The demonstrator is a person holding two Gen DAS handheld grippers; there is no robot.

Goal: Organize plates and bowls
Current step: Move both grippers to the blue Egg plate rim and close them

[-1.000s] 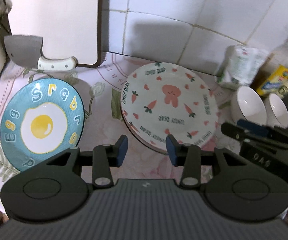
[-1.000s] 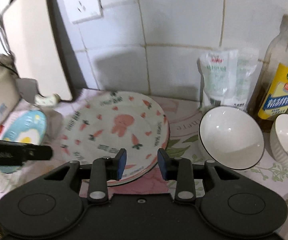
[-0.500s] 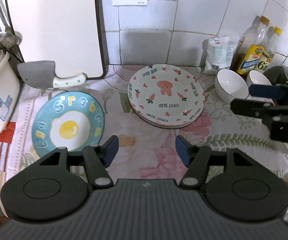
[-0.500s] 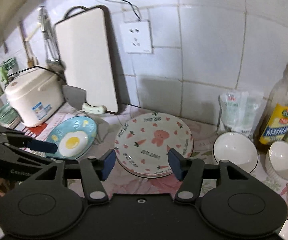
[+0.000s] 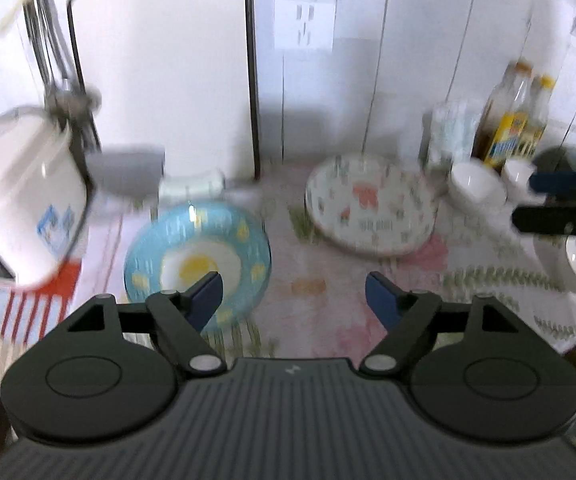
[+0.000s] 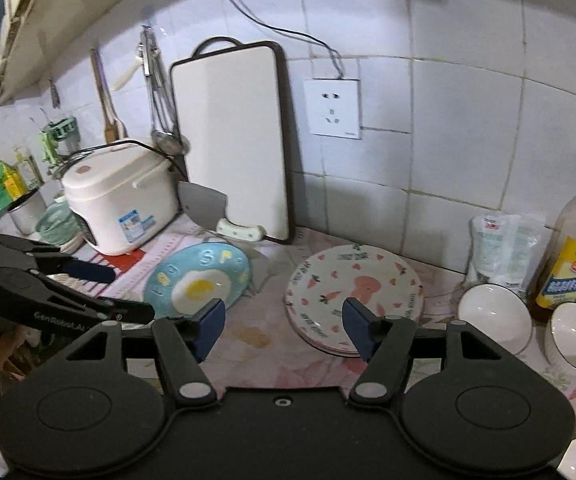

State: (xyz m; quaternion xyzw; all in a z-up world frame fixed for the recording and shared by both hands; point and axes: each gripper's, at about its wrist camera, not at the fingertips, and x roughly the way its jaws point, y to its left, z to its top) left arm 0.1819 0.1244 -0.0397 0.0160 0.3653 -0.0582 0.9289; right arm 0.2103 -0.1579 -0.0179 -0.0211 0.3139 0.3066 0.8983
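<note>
Home kitchen, seemingly: rice cooker (image 6: pixel 118 196), chopping board (image 6: pixel 230 140)

- Rice cooker (image 6: pixel 118 196): white; I log it far left of my right jaws.
- Cutting board (image 6: pixel 230 140): upright against the tiled wall, ahead-left.
- Cleaver (image 6: pixel 208 210): propped at the board's foot.
- Wall socket (image 6: pixel 331 108): above, ahead.
- Oil bottle (image 6: pixel 575 248): far right.

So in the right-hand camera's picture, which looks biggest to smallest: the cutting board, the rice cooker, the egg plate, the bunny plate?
1. Cutting board
2. Rice cooker
3. Bunny plate and egg plate: they look close in size; the bunny plate sits slightly nearer, so I won't rank them.
</note>
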